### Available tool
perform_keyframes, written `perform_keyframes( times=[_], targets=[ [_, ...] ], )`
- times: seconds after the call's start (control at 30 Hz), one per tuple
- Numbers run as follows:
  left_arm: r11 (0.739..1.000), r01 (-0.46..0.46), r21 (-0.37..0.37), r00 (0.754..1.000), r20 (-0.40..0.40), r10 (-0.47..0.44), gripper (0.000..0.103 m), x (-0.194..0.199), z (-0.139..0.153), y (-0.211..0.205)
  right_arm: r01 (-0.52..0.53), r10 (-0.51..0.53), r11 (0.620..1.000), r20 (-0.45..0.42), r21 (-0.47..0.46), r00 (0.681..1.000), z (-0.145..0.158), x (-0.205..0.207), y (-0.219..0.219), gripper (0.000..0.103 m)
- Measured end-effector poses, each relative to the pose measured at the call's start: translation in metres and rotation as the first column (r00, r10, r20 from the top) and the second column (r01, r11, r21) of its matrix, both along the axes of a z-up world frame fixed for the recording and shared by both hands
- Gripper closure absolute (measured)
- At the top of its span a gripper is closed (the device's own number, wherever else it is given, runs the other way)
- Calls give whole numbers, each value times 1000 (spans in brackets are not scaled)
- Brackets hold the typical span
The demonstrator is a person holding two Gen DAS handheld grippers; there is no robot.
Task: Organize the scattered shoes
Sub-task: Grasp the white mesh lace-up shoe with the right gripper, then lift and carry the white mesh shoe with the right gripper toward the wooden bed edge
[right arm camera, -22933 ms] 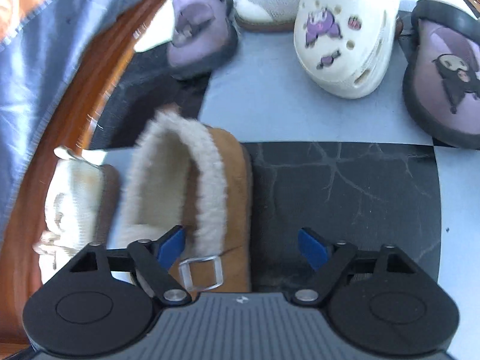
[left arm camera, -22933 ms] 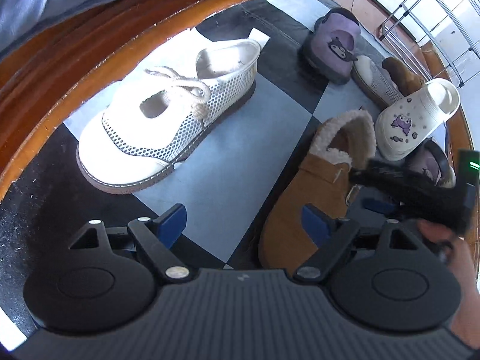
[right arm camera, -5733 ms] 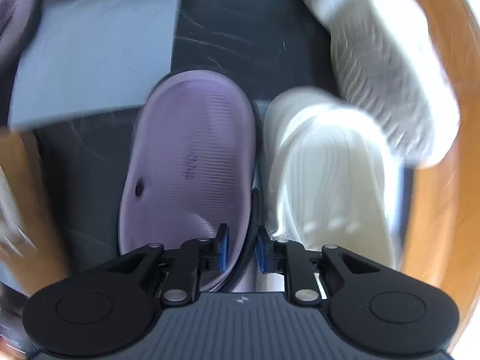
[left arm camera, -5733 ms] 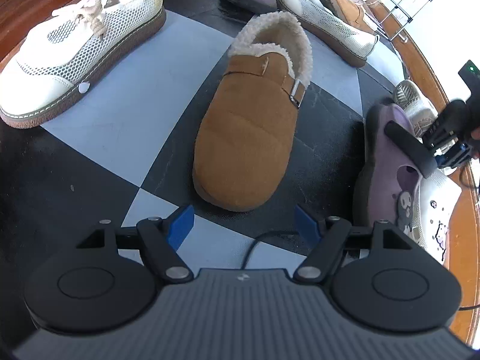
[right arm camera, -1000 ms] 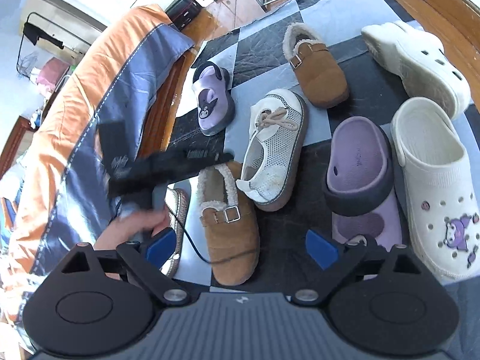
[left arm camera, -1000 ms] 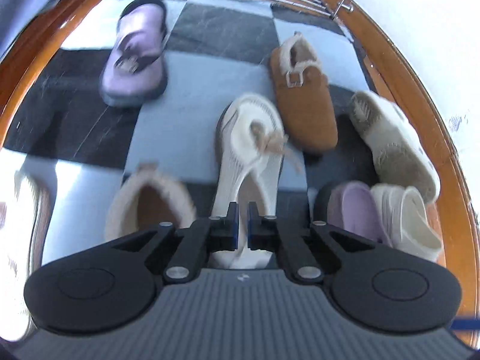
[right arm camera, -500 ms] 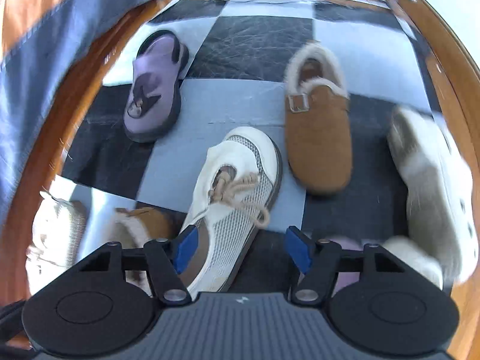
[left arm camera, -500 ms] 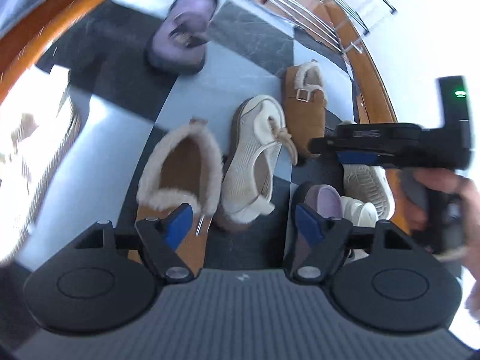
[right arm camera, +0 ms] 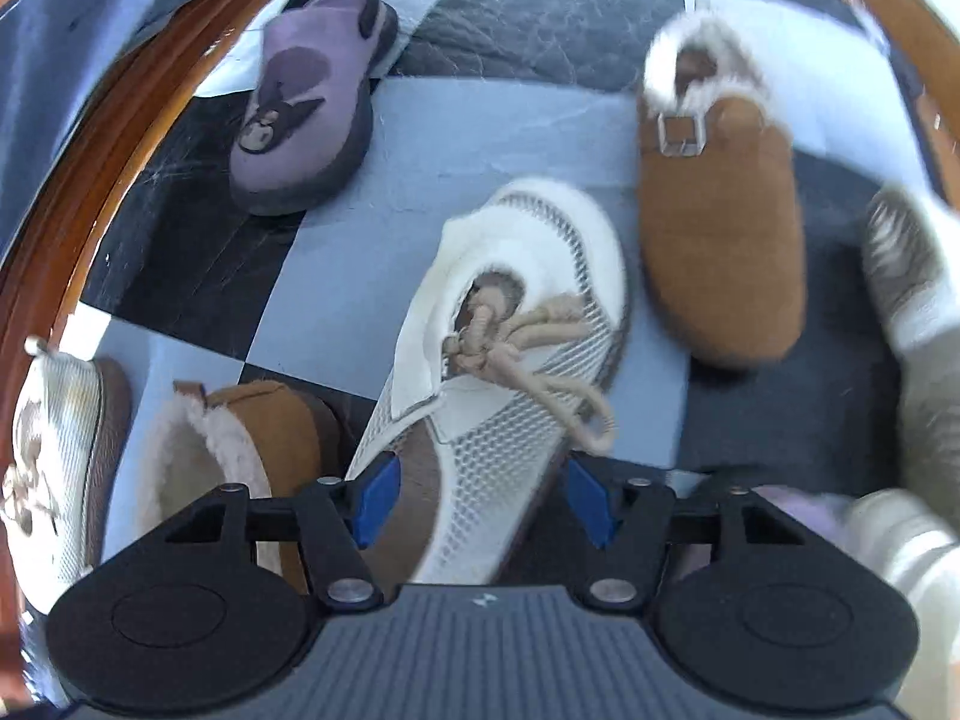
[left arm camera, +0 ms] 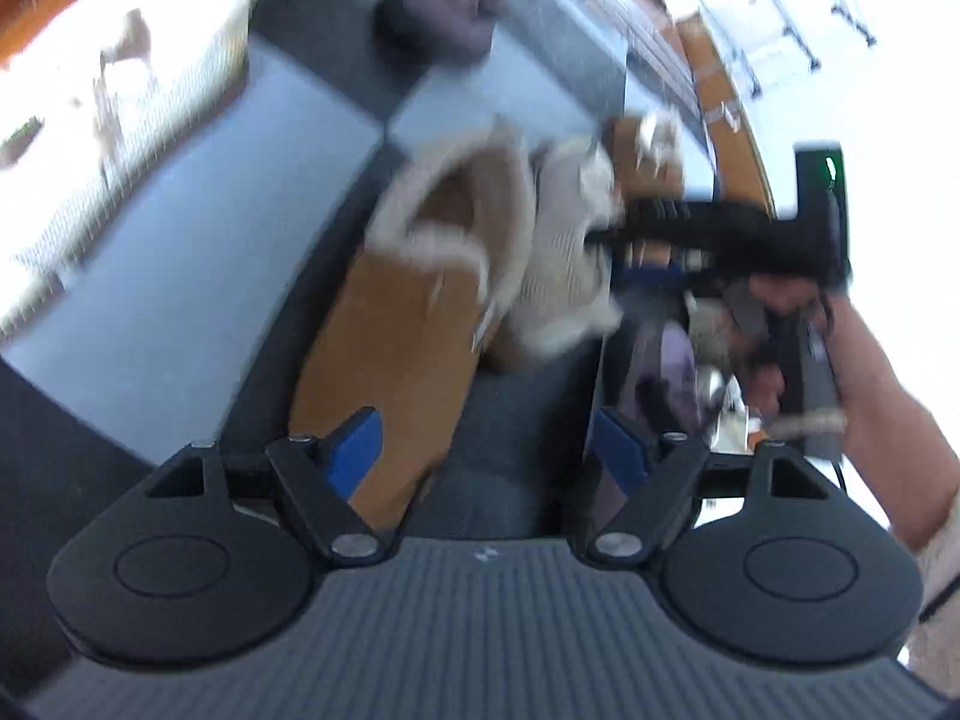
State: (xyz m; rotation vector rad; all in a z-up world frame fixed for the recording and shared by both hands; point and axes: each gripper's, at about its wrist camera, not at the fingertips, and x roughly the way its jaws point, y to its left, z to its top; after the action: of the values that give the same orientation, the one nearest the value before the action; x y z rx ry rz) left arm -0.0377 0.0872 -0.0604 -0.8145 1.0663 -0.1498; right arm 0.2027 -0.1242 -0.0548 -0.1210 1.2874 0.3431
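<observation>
My right gripper (right arm camera: 480, 495) is open, its fingers on either side of a white mesh lace-up shoe (right arm camera: 510, 354); I cannot tell whether they touch it. A brown fur-lined slipper (right arm camera: 720, 228) lies to its right, its mate (right arm camera: 240, 450) to its left. My left gripper (left arm camera: 489, 447) is open and empty, low over the nearer brown slipper (left arm camera: 408, 324). The white mesh shoe (left arm camera: 564, 252) lies beside that slipper, with the right gripper (left arm camera: 648, 276) over it. The view is blurred.
A purple clog (right arm camera: 306, 102) lies at the far left on the checkered mat (right arm camera: 510, 18). A second white mesh shoe (right arm camera: 54, 450) lies at the left edge. White and purple clogs (right arm camera: 912, 276) lie at the right. A wooden rim (right arm camera: 90, 180) borders the mat.
Both grippers have dropped closer to the shoes. The right gripper now straddles the white mesh shoe. The left gripper has opened since a second ago and has moved over the near brown slipper.
</observation>
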Motion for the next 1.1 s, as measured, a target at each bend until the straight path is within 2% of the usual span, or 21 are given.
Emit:
perform_keyframes(
  times=[0.1, 0.2, 0.23, 0.37, 0.47, 0.53, 0.63, 0.67, 0.7, 0.73, 0.77, 0.8, 0.87, 0.97, 1.03, 1.1],
  targets=[
    [999, 53, -4, 998, -24, -53, 26, 3, -13, -16, -4, 9, 996, 54, -88, 998, -23, -1, 1, 43],
    [996, 92, -12, 995, -39, -92, 26, 6, -21, -29, -6, 8, 998, 41, -60, 999, -20, -5, -8, 87],
    [995, 101, -17, 994, -37, -101, 26, 7, -21, -32, -5, 6, 998, 22, -61, 1000, -17, -6, -9, 93],
    [991, 137, -8, 990, -24, -137, 26, 8, -19, -44, 21, -21, 997, -12, -73, 1000, -4, -4, -24, 96],
    [989, 148, -8, 989, -27, -148, 26, 9, -19, -48, 8, -8, 997, -2, -75, 1000, -5, -6, -28, 91],
    [988, 151, -12, 988, -27, -152, 26, 9, -20, -50, -2, 3, 996, 5, -88, 1000, -10, -8, -27, 64],
    [988, 153, -7, 988, -29, -154, 26, 9, -20, -49, 1, 5, 994, 57, -113, 998, -24, -9, -22, 48],
    [988, 151, -7, 988, -27, -151, 26, 9, -19, -47, 3, 7, 995, 99, -102, 995, -25, -10, -22, 48],
    [989, 149, -7, 989, -25, -149, 26, 9, -19, -45, -7, 17, 997, 134, -78, 991, -27, -11, -24, 51],
    [989, 145, -8, 989, -23, -145, 26, 9, -18, -43, -21, 28, 999, 162, -47, 986, -28, -13, -27, 78],
    [990, 140, -11, 990, -21, -141, 26, 8, -18, -42, -11, 17, 999, 188, -33, 982, -29, -14, -30, 91],
    [990, 138, -12, 990, -20, -139, 26, 7, -18, -40, 19, -15, 1000, 198, -15, 980, -30, -14, -35, 96],
    [992, 122, -17, 992, -31, -122, 26, 6, -20, -35, 133, -146, 987, 160, 90, 976, -31, -11, -53, 99],
    [993, 116, -17, 992, -39, -116, 26, 6, -22, -33, 254, -273, 950, 87, 181, 958, -33, -5, -75, 99],
    [993, 115, -20, 992, -40, -116, 26, 6, -22, -33, 311, -329, 920, 36, 240, 944, -32, -3, -91, 99],
    [992, 120, -23, 992, -33, -121, 26, 7, -20, -34, 350, -364, 874, -22, 337, 931, -31, -3, -106, 98]
  ],
)
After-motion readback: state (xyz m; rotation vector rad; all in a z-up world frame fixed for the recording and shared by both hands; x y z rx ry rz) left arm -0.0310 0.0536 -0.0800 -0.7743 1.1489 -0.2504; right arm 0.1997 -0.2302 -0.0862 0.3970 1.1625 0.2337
